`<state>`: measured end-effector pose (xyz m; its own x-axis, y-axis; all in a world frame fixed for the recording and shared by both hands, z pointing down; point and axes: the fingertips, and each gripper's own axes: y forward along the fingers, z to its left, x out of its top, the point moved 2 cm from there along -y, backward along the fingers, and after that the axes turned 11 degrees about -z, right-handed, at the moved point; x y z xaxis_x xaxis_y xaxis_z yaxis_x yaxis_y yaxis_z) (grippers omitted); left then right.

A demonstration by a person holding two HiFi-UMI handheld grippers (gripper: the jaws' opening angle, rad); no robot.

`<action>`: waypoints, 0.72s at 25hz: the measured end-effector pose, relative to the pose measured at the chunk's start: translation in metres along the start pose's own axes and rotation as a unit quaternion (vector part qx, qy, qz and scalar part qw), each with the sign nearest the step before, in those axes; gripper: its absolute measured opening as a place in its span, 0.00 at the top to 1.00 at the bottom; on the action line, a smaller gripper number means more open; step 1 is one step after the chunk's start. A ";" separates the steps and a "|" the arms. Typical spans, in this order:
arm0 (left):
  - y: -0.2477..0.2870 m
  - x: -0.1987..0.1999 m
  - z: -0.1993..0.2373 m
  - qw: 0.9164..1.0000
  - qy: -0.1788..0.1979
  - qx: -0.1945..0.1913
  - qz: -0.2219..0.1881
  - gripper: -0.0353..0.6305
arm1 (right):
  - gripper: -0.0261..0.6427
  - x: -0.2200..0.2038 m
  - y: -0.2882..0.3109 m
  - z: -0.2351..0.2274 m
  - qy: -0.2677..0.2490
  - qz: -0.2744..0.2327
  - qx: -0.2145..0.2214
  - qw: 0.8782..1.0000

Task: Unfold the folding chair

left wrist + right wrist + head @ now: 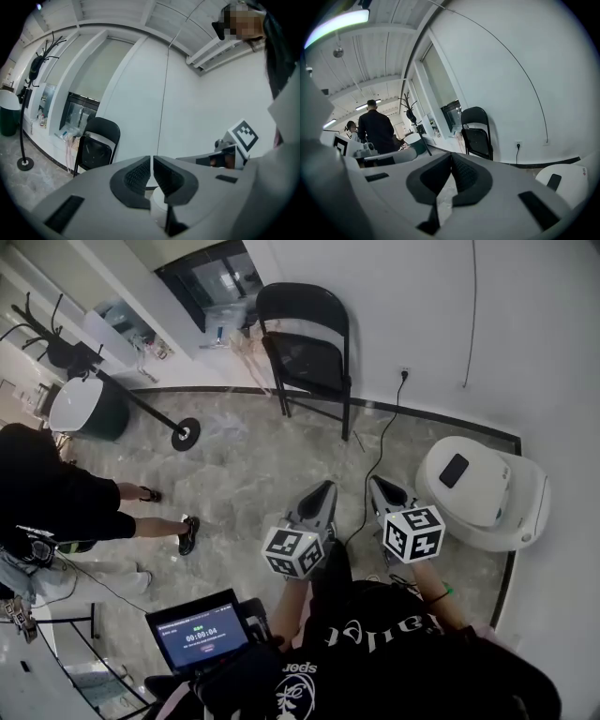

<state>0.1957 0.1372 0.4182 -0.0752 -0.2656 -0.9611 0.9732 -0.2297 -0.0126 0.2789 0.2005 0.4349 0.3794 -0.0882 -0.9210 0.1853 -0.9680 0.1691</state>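
A black folding chair [307,351] stands against the white wall at the far side of the floor, its seat panel lying close to the frame. It also shows in the left gripper view [96,144] and the right gripper view [477,132]. Both grippers are held side by side in front of the person, well short of the chair and pointing toward it. My left gripper [322,491] [152,161] is shut with nothing between its pads. My right gripper [380,486] [450,159] is shut and empty too.
A white rounded appliance [480,489] sits on the floor at the right, with a black cable [380,451] running to a wall socket. A coat stand base [185,433] and a green bin [89,409] are at the left. A person in black [56,498] stands left.
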 end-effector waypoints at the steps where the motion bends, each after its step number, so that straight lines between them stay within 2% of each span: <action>1: 0.006 0.002 0.009 1.000 0.002 -0.003 0.002 0.92 | 0.94 0.002 0.011 0.000 0.000 0.001 -0.001 1.000; 7: 0.038 0.030 0.076 1.000 0.025 -0.008 0.011 0.92 | 0.94 0.016 0.088 0.009 -0.003 0.011 -0.003 1.000; 18: 0.079 0.077 0.210 1.000 0.010 -0.006 -0.004 0.92 | 0.94 0.044 0.219 0.020 -0.004 0.008 -0.033 0.999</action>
<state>0.2208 -0.0980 0.4014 -0.0791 -0.2444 -0.9664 0.9749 -0.2214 -0.0238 0.3182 -0.0199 0.4241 0.3758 -0.1050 -0.9207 0.2391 -0.9489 0.2058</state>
